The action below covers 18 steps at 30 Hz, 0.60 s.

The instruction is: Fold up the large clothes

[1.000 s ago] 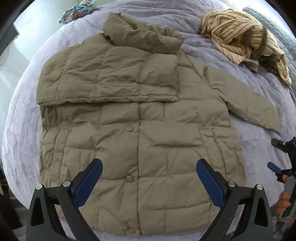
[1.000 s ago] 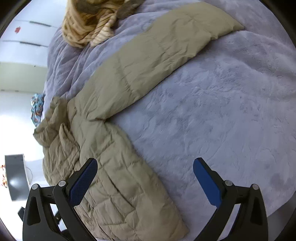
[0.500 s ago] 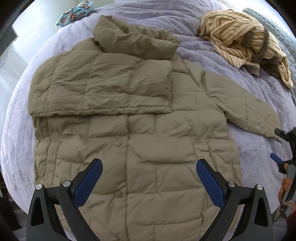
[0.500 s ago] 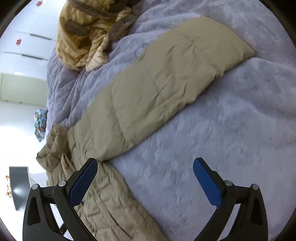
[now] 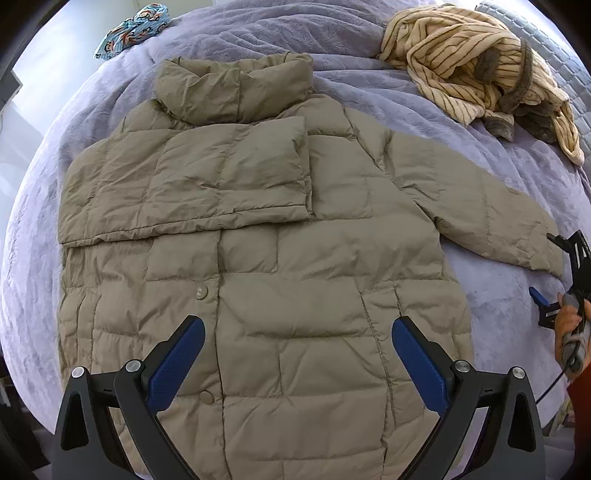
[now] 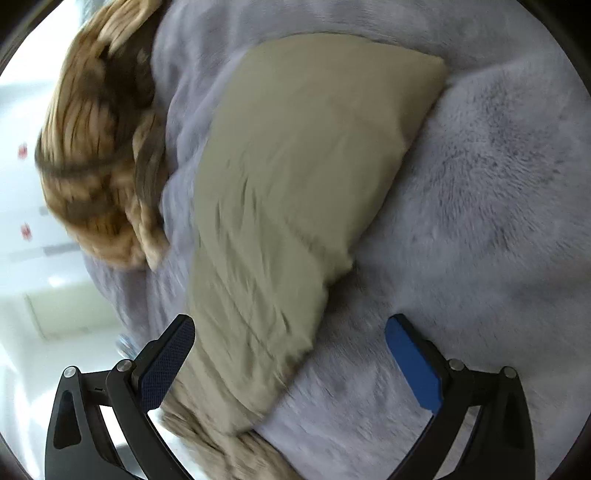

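A khaki quilted puffer jacket [image 5: 280, 266] lies flat, front up, on a lavender plush blanket [image 5: 369, 85]. Its left sleeve [image 5: 207, 177] is folded across the chest. Its right sleeve [image 5: 491, 210] lies stretched out to the right. My left gripper [image 5: 295, 354] is open and empty above the jacket's lower front. My right gripper [image 6: 288, 350] is open and empty just short of that stretched sleeve [image 6: 295, 177], near its cuff end; it also shows at the right edge of the left wrist view [image 5: 554, 273], beside the cuff. The right wrist view is motion-blurred.
A yellow striped garment [image 5: 480, 70] lies crumpled at the back right of the bed, also in the right wrist view [image 6: 99, 155]. A blue patterned cloth [image 5: 133, 27] lies at the back left edge. The blanket falls away at the left and front edges.
My right gripper has moved along the stretched sleeve toward its cuff, which now fills its view. My left gripper has shifted up the jacket's front. Both stay open.
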### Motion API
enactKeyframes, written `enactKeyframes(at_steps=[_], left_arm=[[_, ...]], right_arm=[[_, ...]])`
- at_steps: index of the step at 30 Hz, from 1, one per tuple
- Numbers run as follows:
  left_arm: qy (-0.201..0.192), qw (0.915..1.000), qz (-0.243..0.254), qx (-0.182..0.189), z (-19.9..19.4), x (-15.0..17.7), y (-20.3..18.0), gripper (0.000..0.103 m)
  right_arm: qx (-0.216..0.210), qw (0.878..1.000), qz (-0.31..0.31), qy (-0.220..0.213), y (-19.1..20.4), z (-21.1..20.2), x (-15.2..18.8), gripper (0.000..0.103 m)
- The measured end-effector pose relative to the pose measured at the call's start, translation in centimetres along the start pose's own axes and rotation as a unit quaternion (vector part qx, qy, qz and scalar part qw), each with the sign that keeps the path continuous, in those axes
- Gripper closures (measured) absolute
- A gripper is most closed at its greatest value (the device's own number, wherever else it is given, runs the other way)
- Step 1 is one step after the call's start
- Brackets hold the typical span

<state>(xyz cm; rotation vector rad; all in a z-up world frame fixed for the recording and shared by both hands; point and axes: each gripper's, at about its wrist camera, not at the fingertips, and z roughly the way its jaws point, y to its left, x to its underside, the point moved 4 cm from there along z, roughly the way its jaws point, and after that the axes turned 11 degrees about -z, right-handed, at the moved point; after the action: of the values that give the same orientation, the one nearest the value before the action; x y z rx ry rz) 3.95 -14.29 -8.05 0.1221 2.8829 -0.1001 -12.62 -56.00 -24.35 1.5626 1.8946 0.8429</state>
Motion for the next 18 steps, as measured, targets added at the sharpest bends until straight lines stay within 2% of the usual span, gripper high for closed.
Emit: enactKeyframes(at_steps=[3,5,7,8,9,10,12,15,18], left_arm=[[-0.001,1.0,-0.003,-0.007,0.0,0.1,0.1,0.001],[-0.002,0.9999,-0.006,-0.01,0.0,0.0,0.4,0.001],[-0.002,0.9999,-0.01,-0.013,0.0,0.0,0.7,0.001],[-0.002,0.9998,-0.013,-0.014,0.0,0.0,0.9,0.001],[-0.002,0.9998,-0.015,-0.015,0.0,0.0,1.0,0.001],[-0.002,0.9997,-0.017,-0.015,0.0,0.0,1.1,0.001],[-0.006,0.9996,-0.021,-0.017,-0.2,0.0,1.3,0.001],[-0.016,0.9995,-0.023,-0.017,-0.9,-0.2,1.6,0.001],[-0.03,0.9991,-0.028,-0.015,-1.7,-0.5,2.0,0.001]], right_arm=[[-0.037,0.998,0.041,-0.017,-0.3,0.2,-1.0,0.002],[-0.036,0.998,0.057,-0.016,-0.4,0.5,-1.4,0.009],[-0.035,0.997,0.07,-0.007,-0.7,1.0,-1.6,0.037],[-0.041,0.996,0.079,-0.001,-0.8,1.3,-1.6,0.043],[-0.055,0.995,0.086,0.004,-0.8,1.6,-1.5,0.055],[-0.064,0.994,0.089,0.009,-0.9,1.6,-1.5,0.074],[-0.062,0.995,0.083,0.013,-0.4,1.5,-1.3,0.092],[-0.074,0.996,0.05,0.012,1.5,1.1,-1.3,0.095],[-0.059,0.998,-0.025,0.011,4.4,-0.2,-1.5,0.095]])
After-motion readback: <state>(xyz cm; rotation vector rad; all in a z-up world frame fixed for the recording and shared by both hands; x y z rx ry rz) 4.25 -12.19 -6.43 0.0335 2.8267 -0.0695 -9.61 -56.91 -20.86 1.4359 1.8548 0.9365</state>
